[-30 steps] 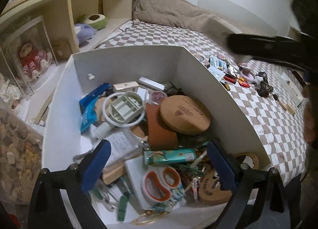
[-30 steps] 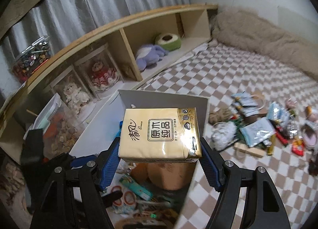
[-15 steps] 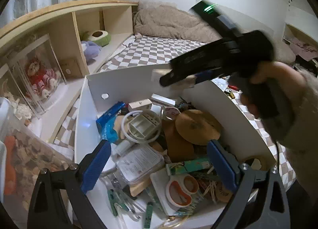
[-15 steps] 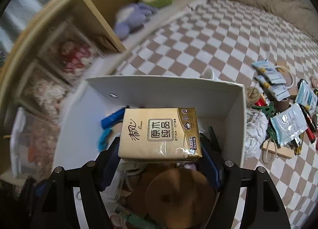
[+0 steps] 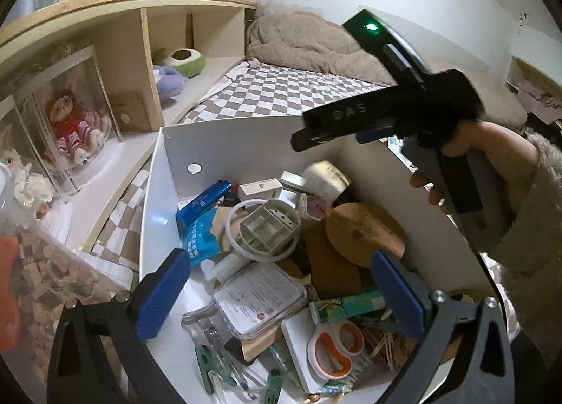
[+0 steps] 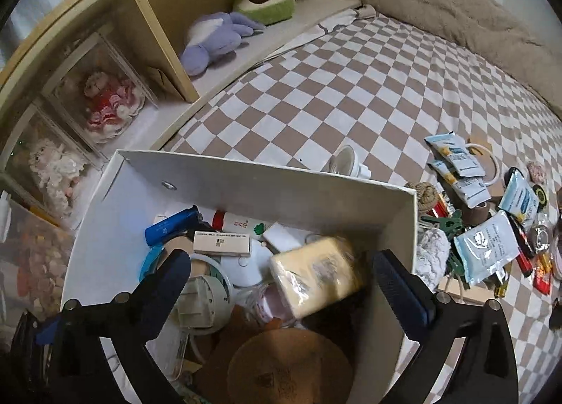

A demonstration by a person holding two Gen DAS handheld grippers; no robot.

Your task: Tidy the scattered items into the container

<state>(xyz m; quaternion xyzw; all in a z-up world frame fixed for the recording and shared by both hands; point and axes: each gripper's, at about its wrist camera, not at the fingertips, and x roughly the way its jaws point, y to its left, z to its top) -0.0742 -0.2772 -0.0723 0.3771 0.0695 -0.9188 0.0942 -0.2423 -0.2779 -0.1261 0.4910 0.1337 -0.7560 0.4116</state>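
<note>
Blurring inside the white box (image 6: pixel 224 172), tilted among clutter: yellow tissue pack (image 6: pixel 316 274), print unreadable, loose between right gripper (image 6: pixel 281 274) fingers just spread wide. Left gripper (image 5: pixel 281 288) wide, empty. Cork coaster (image 6: pixel 288 365) partly hidden.

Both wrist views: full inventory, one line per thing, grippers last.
white cardboard box: one, on the checked bedspread, filled with clutter
yellow tissue pack: one, blurred, in the box, clear of the pads
round cork coaster: one, brown, in box
orange-handled scissors: one, box front
blue pen case: one, box rear
pale blue sachets: several, on the bedspread right of box
purple plush toy: one, on wooden shelf
beige blanket: one, far end
left gripper: open, over box
right gripper: open, jaws just opened
</note>
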